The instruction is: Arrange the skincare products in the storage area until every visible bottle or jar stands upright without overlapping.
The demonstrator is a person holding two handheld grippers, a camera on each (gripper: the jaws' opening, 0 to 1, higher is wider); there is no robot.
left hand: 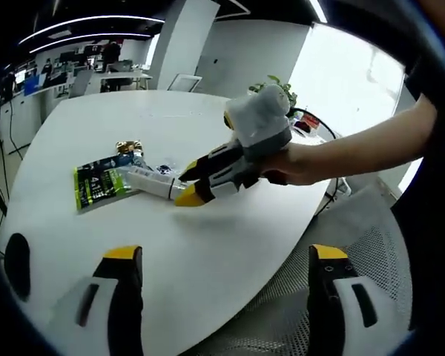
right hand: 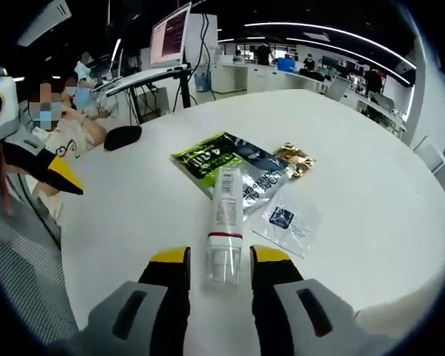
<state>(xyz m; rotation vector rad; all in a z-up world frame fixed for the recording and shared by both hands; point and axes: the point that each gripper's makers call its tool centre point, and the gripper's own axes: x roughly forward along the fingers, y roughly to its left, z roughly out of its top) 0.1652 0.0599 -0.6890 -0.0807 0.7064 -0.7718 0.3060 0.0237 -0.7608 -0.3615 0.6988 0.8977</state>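
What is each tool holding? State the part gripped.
The right tool straddles the lying tube's clear cap end; a closed grip cannot be told. The left tool holds nothing.

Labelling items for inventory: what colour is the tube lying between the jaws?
White tube with clear cap; best in right gripper view.

Left claw: jaws spread wide apart, yellow-tipped, nothing between them, held above the bench edge. Right claw: jaws set close on either side of a lying tube's capped end; contact cannot be confirmed. In the left gripper view, a bare hand grips the right claw's body, forearm extended from the right.
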